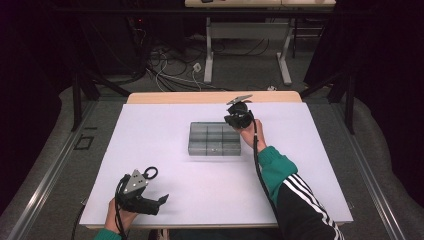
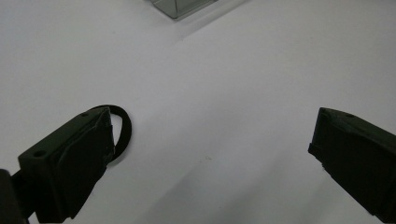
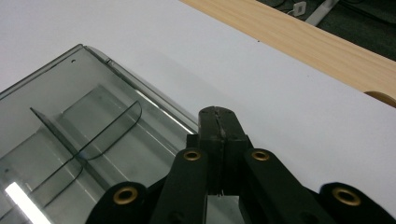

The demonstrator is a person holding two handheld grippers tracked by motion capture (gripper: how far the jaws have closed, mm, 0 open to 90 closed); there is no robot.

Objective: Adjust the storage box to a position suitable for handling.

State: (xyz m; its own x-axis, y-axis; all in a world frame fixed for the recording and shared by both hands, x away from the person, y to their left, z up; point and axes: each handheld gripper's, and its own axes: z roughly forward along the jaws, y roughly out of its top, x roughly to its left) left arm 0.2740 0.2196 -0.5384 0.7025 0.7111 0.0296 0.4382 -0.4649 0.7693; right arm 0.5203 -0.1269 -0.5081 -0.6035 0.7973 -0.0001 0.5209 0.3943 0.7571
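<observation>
A grey see-through box (image 1: 215, 139) with several compartments sits at the middle of the white table (image 1: 165, 125). My right gripper (image 1: 239, 118) hovers at the box's back right corner. In the right gripper view its jaws (image 3: 218, 119) are shut, pressed flat together above the box's rim (image 3: 140, 93); I see nothing between them. My left gripper (image 1: 156, 190) rests low near the table's front left, open wide. A black ring (image 1: 150, 173) lies on the table beside its left jaw. In the left gripper view the ring (image 2: 124, 131) is partly hidden behind that jaw, and the gripper (image 2: 210, 133) holds nothing.
A strip of bare wood (image 1: 210, 97) runs along the table's far edge. Beyond it stand a desk frame (image 1: 247, 35) and loose cables (image 1: 170, 70) on the floor. A corner of the box (image 2: 180, 7) shows at the top of the left gripper view.
</observation>
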